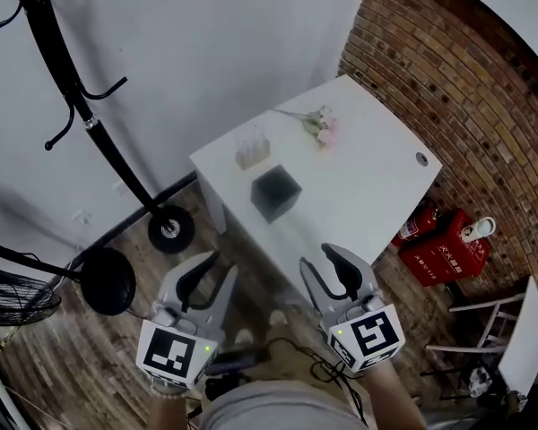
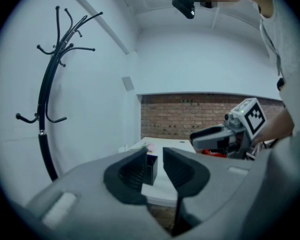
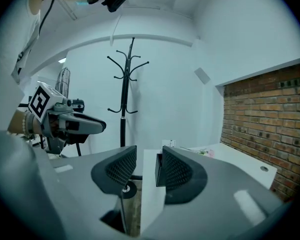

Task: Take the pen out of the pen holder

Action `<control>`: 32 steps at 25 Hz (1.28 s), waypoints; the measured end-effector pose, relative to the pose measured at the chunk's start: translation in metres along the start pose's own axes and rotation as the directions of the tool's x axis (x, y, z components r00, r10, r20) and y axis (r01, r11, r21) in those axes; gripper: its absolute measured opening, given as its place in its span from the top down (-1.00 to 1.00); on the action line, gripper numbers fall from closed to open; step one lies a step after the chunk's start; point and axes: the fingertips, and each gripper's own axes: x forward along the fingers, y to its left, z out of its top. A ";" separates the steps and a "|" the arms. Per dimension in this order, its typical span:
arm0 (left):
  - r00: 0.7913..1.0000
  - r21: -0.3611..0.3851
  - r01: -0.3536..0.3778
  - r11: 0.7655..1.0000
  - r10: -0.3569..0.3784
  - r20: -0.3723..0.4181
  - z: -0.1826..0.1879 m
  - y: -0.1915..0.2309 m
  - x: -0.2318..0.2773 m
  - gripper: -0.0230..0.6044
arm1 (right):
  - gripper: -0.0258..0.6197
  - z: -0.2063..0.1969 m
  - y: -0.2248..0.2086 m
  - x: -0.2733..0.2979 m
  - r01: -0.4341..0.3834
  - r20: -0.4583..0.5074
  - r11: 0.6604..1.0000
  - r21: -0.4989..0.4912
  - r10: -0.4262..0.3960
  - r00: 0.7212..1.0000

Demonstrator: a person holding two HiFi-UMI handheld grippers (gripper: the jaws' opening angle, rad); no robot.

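Observation:
A dark cube-shaped pen holder [image 1: 275, 193] stands on the white table [image 1: 368, 186], near its left front edge. No pen shows in any view. My left gripper [image 1: 221, 263] and right gripper [image 1: 321, 258] hover side by side over the wooden floor, short of the table. Both stand open with a narrow gap and nothing between the jaws. The left gripper view looks through its own gripper [image 2: 155, 156] at the pen holder [image 2: 152, 166]. In the right gripper view, the pen holder [image 3: 158, 170] shows as a dark edge behind the gripper [image 3: 149, 156].
On the table lie a sprig of pink flowers [image 1: 318, 125] and a small clear stand [image 1: 252, 150]. A black coat rack [image 1: 99, 133] stands left of the table. Red fire-extinguisher boxes [image 1: 444, 253] sit against the brick wall [image 1: 457, 88]. A white chair [image 1: 520, 339] is at the right.

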 end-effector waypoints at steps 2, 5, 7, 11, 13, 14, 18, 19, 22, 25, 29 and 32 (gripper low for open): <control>1.000 -0.014 -0.027 1.000 0.027 -0.005 -0.001 0.004 0.001 0.65 | 0.46 -0.001 -0.004 0.010 -0.030 -0.006 0.999 -0.014 0.030 1.000; 0.997 -0.052 -0.068 0.996 0.066 -0.032 -0.005 0.010 0.003 0.65 | 0.46 -0.005 -0.009 0.027 -0.072 -0.021 0.997 -0.036 0.071 0.997; 0.995 -0.056 -0.094 0.994 0.092 -0.036 -0.006 0.014 0.004 0.65 | 0.46 -0.008 -0.012 0.039 -0.096 -0.031 0.994 -0.047 0.094 0.995; 0.989 -0.066 -0.141 0.988 0.139 -0.044 -0.006 0.020 0.006 0.65 | 0.46 -0.014 -0.020 0.060 -0.140 -0.052 0.988 -0.063 0.136 0.989; 0.986 -0.072 -0.160 0.985 0.156 -0.050 -0.007 0.024 0.007 0.65 | 0.46 -0.019 -0.023 0.071 -0.154 -0.067 0.985 -0.074 0.149 0.987; 0.985 -0.075 -0.169 0.983 0.166 -0.052 -0.007 0.026 0.007 0.65 | 0.46 -0.021 -0.025 0.076 -0.161 -0.075 0.984 -0.079 0.155 0.985; 0.978 -0.084 -0.206 0.975 0.202 -0.060 -0.010 0.032 0.009 0.65 | 0.46 -0.032 -0.031 0.096 -0.190 -0.110 0.978 -0.088 0.180 0.977; 0.976 -0.086 -0.214 0.973 0.209 -0.063 -0.011 0.033 0.010 0.65 | 0.46 -0.035 -0.032 0.101 -0.198 -0.120 0.976 -0.095 0.186 0.975; 0.971 -0.094 -0.234 0.968 0.227 -0.071 -0.014 0.036 0.012 0.65 | 0.46 -0.043 -0.033 0.113 -0.224 -0.143 0.968 -0.113 0.207 0.968; 0.965 -0.101 -0.256 0.961 0.248 -0.080 -0.016 0.038 0.014 0.65 | 0.46 -0.051 -0.035 0.125 -0.242 -0.159 0.964 -0.111 0.223 0.962; 0.956 -0.108 -0.288 0.951 0.279 -0.091 -0.019 0.042 0.013 0.65 | 0.46 -0.062 -0.036 0.138 -0.259 -0.180 0.960 -0.111 0.237 0.955; 0.950 -0.111 -0.306 0.945 0.296 -0.100 -0.021 0.045 0.013 0.65 | 0.46 -0.068 -0.038 0.148 -0.265 -0.191 0.958 -0.111 0.241 0.951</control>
